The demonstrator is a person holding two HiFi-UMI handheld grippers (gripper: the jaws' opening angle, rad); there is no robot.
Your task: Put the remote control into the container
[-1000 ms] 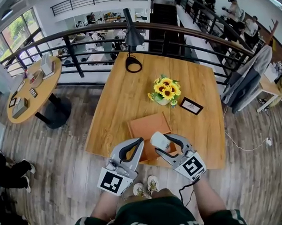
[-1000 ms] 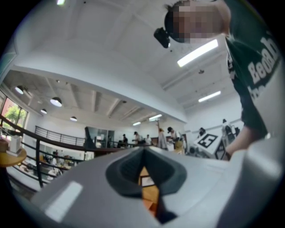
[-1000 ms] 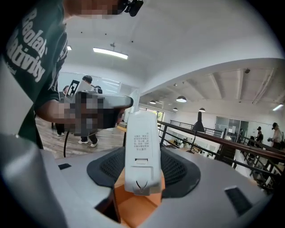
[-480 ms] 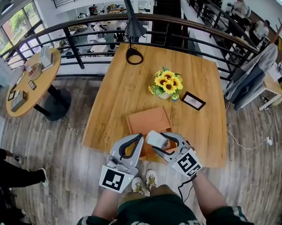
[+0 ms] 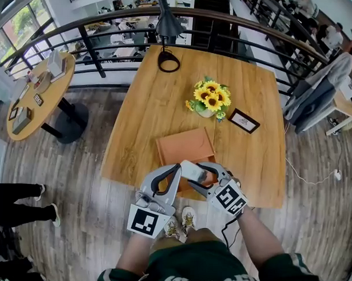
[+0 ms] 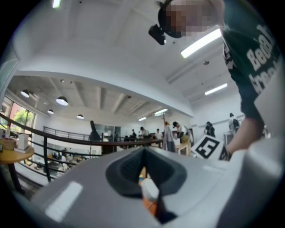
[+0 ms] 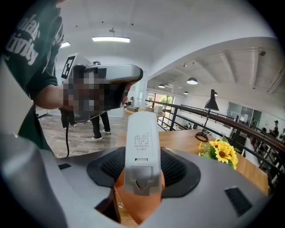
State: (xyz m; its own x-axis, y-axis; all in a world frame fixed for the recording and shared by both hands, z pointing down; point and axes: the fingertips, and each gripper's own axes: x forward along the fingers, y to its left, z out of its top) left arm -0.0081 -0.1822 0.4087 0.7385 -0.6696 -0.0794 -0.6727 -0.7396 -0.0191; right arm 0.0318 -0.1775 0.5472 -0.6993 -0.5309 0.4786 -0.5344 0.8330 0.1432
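Remote control (image 7: 141,147) clamped in right gripper (image 5: 193,174) fingers over orange container (image 5: 184,146), left gripper (image 5: 176,168) fingers together.

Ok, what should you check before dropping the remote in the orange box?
1. The right gripper grips the remote control: ok.
2. The orange container lies below the remote control: ok.
3. Its visible inside holds nothing else: ok.
4. The left gripper, shut and empty, is clear of the container: cannot tell.
5. The sunflowers stand away from the drop spot: ok.
6. Height of the remote control over the container floor: cannot tell.
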